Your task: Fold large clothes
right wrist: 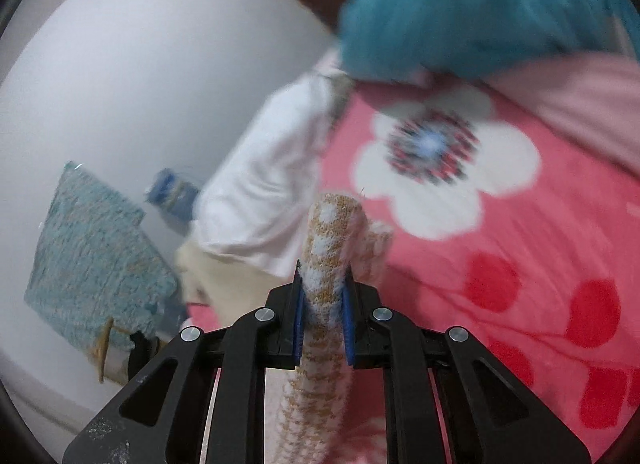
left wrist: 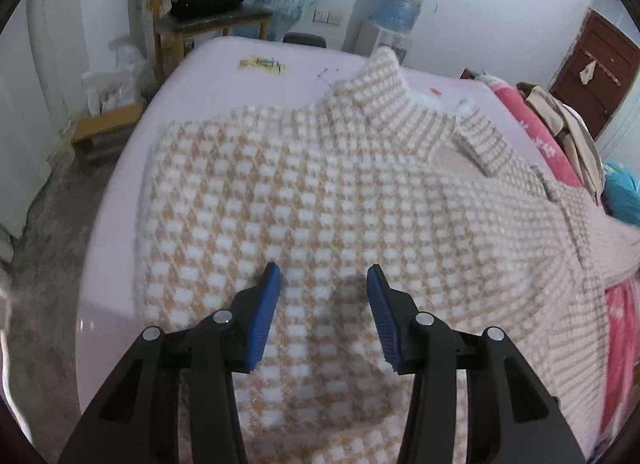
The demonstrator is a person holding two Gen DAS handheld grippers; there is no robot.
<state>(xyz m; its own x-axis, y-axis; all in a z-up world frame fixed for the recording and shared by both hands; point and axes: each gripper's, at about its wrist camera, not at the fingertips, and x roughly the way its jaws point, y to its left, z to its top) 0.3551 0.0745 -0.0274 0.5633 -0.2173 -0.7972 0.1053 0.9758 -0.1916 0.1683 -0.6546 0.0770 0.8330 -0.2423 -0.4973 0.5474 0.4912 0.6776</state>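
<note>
Early in the fold, by the look of it — sweater (left wrist: 320,191) spread broadly across the pale pink bed (left wrist: 224,67), filling the centre and lower half of the left wrist view, collar standing up toward the upper right, one sleeve trailing off to the right edge over the red flowered blanket (right wrist: 500,264). No finished crease visible anywhere; body panel flat and open, so most of the work judged yet to do: sleeves in, sides over, then the halving. Left gripper (left wrist: 324,276) released, blue pads (left wrist: 266,316) apart, hovering over the lower middle of the knit with nothing pinched between them. Right gripper (right wrist: 322,288) clenched on a bunched strip of the same knit, likely a sleeve or cuff end, poking up past the fingertips at centre frame, with the blanket blurred behind. Fabric itself thick and fuzzy, a small check of white and tan, ribbed at collar and cuffs — soft, bulky, probably slow to hold a sharp fold and prone to springing back.
</note>
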